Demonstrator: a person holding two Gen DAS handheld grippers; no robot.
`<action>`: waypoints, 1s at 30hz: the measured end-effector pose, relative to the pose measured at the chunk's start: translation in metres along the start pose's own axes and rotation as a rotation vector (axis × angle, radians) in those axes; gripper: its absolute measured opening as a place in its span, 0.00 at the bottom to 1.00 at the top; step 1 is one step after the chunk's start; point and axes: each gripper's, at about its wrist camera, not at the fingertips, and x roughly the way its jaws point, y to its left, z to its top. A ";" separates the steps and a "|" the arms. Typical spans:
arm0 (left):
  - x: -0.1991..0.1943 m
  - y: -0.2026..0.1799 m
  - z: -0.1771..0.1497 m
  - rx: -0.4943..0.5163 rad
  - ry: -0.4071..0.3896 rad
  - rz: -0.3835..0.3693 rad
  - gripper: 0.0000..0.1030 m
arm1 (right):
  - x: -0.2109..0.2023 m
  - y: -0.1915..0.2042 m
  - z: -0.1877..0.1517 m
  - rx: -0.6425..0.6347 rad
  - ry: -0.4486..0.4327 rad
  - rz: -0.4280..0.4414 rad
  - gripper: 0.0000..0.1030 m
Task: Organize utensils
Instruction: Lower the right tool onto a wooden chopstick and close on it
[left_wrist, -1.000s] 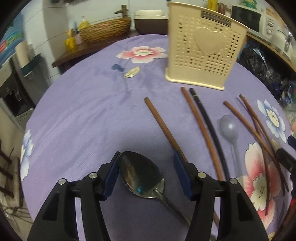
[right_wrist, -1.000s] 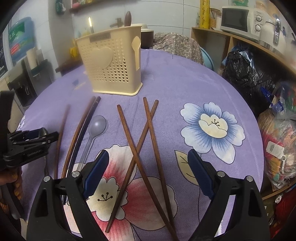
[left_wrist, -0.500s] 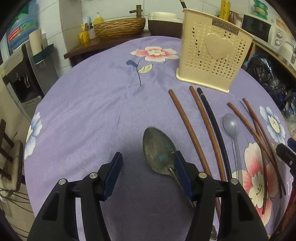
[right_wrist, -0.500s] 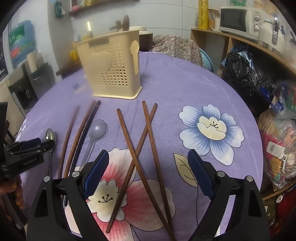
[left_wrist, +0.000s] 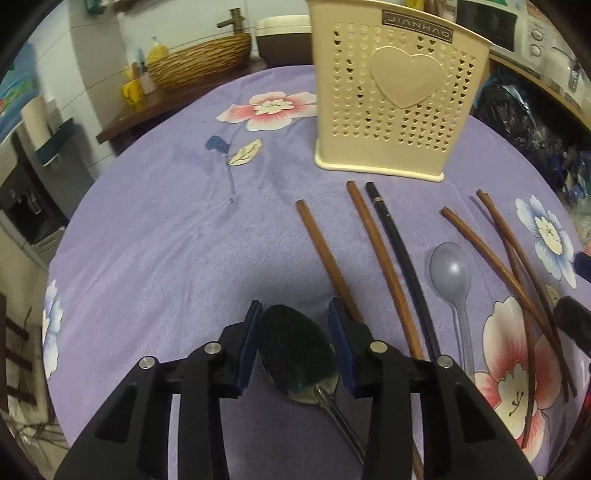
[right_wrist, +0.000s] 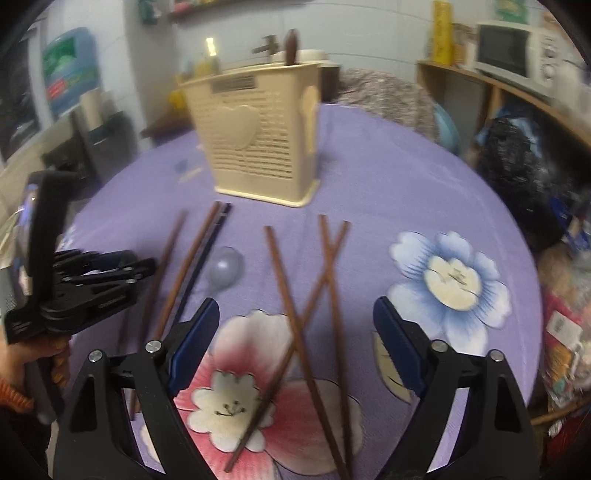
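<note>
A round desk under a purple flowered cloth (left_wrist: 155, 236) carries a cream perforated plastic utensil holder (left_wrist: 395, 103) standing upright at its far side. Brown wooden chopsticks (left_wrist: 388, 273), one black chopstick (left_wrist: 402, 258) and a grey plastic spoon (left_wrist: 450, 273) lie loose in front of it. The left gripper (left_wrist: 295, 343) is closing, its blue pads flanking the bowl of a metal spoon (left_wrist: 295, 354) lying on the cloth. The right gripper (right_wrist: 295, 350), jaws wide but narrowing, hovers over three crossed chopsticks. Behind: a wicker basket (left_wrist: 199, 62), a microwave (right_wrist: 509, 51) on wooden shelving.
</note>
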 end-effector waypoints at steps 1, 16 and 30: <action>0.001 0.000 0.002 0.019 0.001 -0.007 0.35 | 0.006 0.002 0.007 -0.029 0.013 0.036 0.69; -0.026 0.025 -0.031 -0.171 -0.020 -0.009 0.56 | 0.074 0.007 0.036 -0.182 0.195 -0.003 0.36; -0.001 0.000 -0.003 -0.088 0.031 0.037 0.40 | 0.090 0.006 0.044 -0.138 0.218 -0.008 0.30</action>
